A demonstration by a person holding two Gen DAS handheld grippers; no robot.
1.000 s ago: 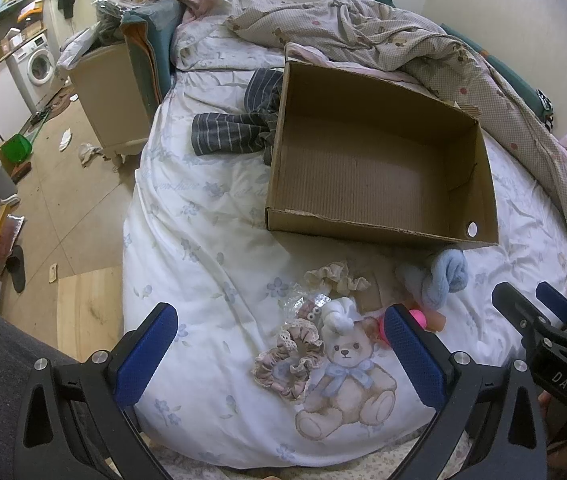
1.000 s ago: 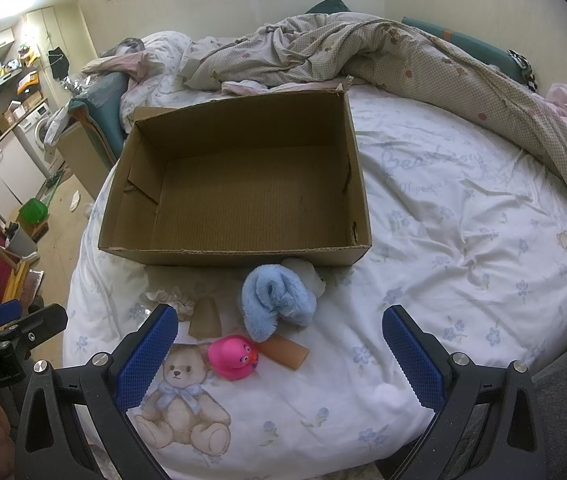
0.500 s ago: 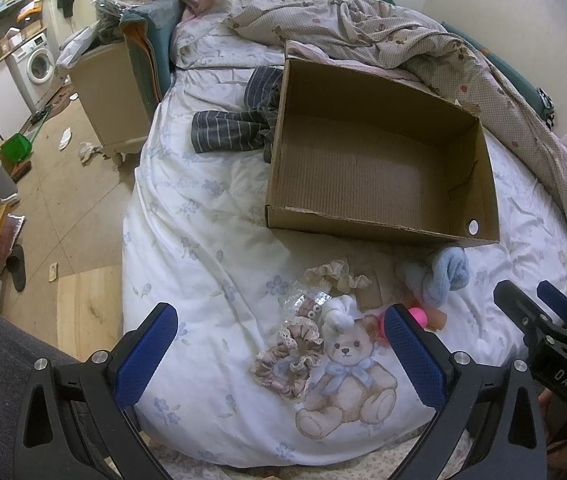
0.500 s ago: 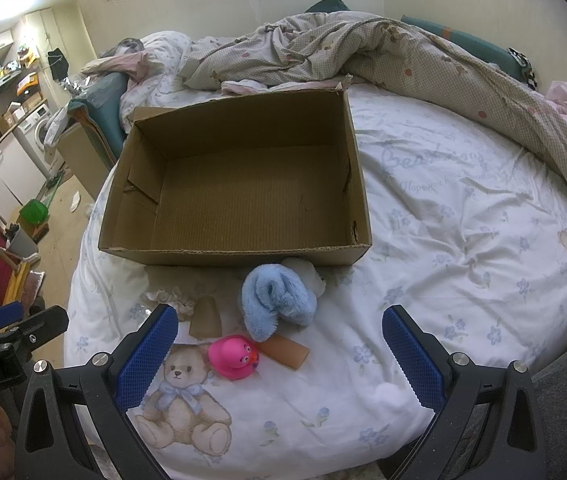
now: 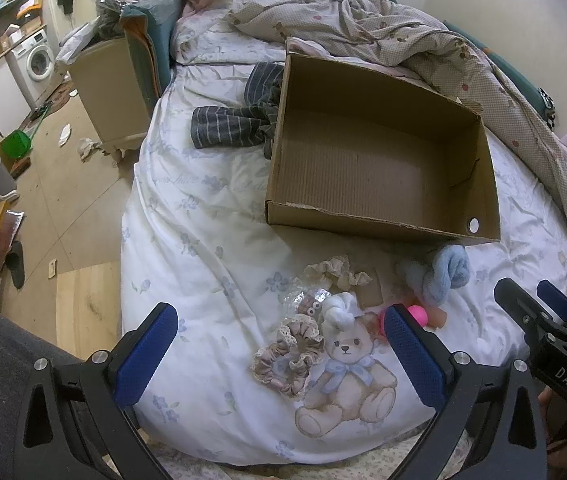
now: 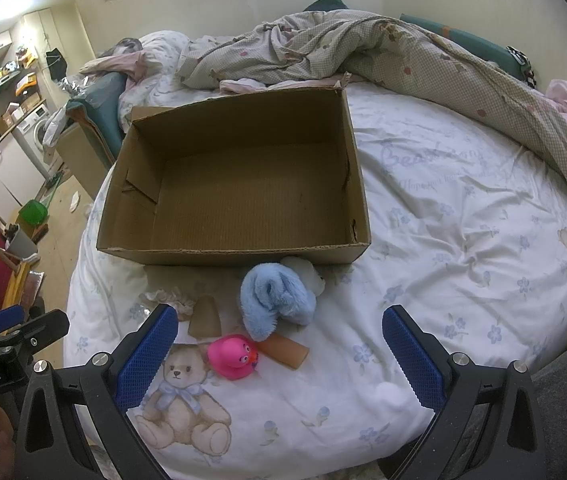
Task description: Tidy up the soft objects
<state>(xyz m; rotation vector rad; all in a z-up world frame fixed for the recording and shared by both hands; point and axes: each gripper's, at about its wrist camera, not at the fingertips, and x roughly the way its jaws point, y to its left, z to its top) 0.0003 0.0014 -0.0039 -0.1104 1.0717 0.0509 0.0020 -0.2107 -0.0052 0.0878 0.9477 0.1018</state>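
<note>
Hovering wide-jawed and empty as before, the left gripper (image 5: pixel 279 344) and right gripper (image 6: pixel 279 344) have barely moved; the cardboard box (image 6: pixel 239 184) and blue plush (image 6: pixel 277 294) stay unmoved.

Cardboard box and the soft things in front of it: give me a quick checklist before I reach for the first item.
1. Brown cardboard box open and unfilled: ok.
2. Left gripper open, holding nothing: ok.
3. Right gripper open, holding nothing: ok.
4. Fluffy light-blue cloth bundle on the white floral bedsheet, uncovered from above: ok.
5. Bundle apart from neighbours: not ok; it touches a brown tube, with a pink rubber duck close by.
6. Beige frilly scrunchies untangled: cannot tell.
</note>
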